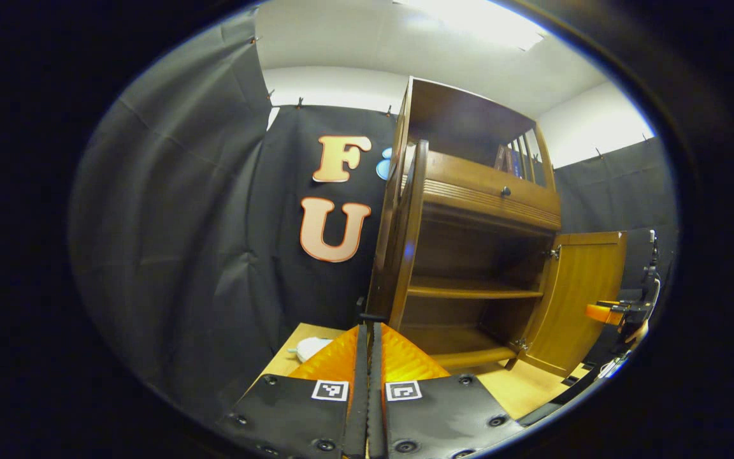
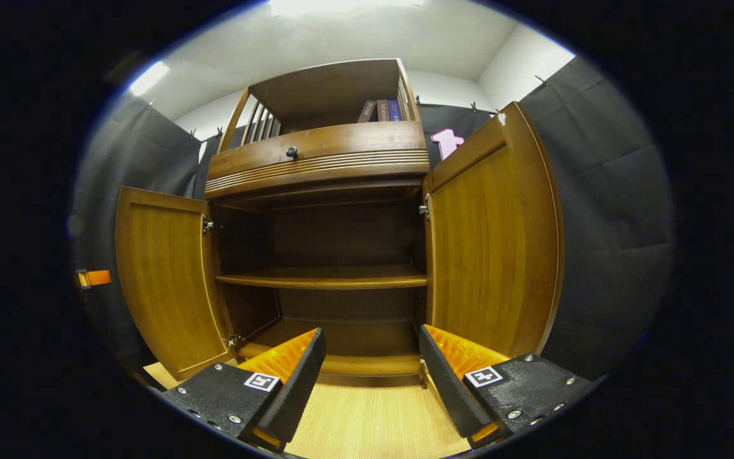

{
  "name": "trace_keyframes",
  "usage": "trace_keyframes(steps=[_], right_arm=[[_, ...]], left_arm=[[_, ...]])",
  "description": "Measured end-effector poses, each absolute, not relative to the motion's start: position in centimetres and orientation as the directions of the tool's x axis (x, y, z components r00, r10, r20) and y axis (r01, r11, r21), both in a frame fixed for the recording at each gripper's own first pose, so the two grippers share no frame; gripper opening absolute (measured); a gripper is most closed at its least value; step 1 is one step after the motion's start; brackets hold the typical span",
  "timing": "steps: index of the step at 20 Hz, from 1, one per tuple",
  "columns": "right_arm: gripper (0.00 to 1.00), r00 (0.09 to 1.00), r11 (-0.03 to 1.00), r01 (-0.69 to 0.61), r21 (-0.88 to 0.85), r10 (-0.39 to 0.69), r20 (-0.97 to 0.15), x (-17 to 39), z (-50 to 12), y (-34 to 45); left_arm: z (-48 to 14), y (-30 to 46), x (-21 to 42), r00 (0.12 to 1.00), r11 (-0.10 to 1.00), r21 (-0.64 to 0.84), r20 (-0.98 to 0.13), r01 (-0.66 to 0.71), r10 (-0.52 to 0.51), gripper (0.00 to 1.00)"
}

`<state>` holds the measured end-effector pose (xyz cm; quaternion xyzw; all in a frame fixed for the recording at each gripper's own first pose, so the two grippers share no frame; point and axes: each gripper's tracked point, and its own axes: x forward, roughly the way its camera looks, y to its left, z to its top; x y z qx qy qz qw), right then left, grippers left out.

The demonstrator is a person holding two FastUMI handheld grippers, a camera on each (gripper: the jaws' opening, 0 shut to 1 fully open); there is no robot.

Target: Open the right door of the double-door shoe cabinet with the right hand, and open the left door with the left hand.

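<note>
We see the shoe cabinet (image 2: 335,210) standing on the light wooden floor (image 2: 367,421), both doors swung wide: the right door (image 2: 491,236) and the left door (image 2: 163,280) frame the empty shelf (image 2: 329,277). In the left gripper view the left door (image 1: 408,242) shows edge-on, just ahead of our left gripper (image 1: 370,331). We judge the opening done; the sound move now is to draw both tools straight back without knocking either door. Our right gripper (image 2: 373,350) has its fingers spread wide, holding and touching nothing. The left gripper's fingers are pressed together with nothing visibly between them.
</note>
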<state>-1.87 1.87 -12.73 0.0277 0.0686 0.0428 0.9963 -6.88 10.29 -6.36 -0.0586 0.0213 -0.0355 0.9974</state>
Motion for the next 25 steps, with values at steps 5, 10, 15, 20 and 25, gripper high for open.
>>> trace_keyframes(steps=[5,10,15,20,25], right_arm=[[0.90,0.989,0.996,-0.081,0.045,0.086,-0.118,-2.3,-10.1,1.6],[0.91,0.990,0.994,-0.105,0.017,0.106,-0.092,-3.6,-6.9,2.0],[0.92,0.991,0.994,-0.113,0.001,0.112,-0.067,-4.5,-3.8,1.8],[0.92,0.993,0.995,-0.101,-0.016,0.100,-0.058,-5.2,-2.3,1.1],[0.92,0.993,0.995,-0.102,-0.004,0.101,-0.061,-5.2,-2.0,1.0]], left_arm=[[-3.2,7.2,-7.0,1.000,0.999,-0.048,-0.020,0.015,-0.016,0.07],[-1.6,3.4,-6.8,1.000,1.000,-0.023,-0.028,0.011,-0.012,0.35],[-0.3,0.6,-6.0,1.000,1.000,-0.015,-0.015,0.021,-0.021,0.66],[0.7,0.1,-5.9,1.000,1.000,0.019,-0.014,0.012,-0.012,0.93],[0.4,-0.3,-5.7,1.000,1.000,0.021,-0.024,0.018,-0.018,0.99]])
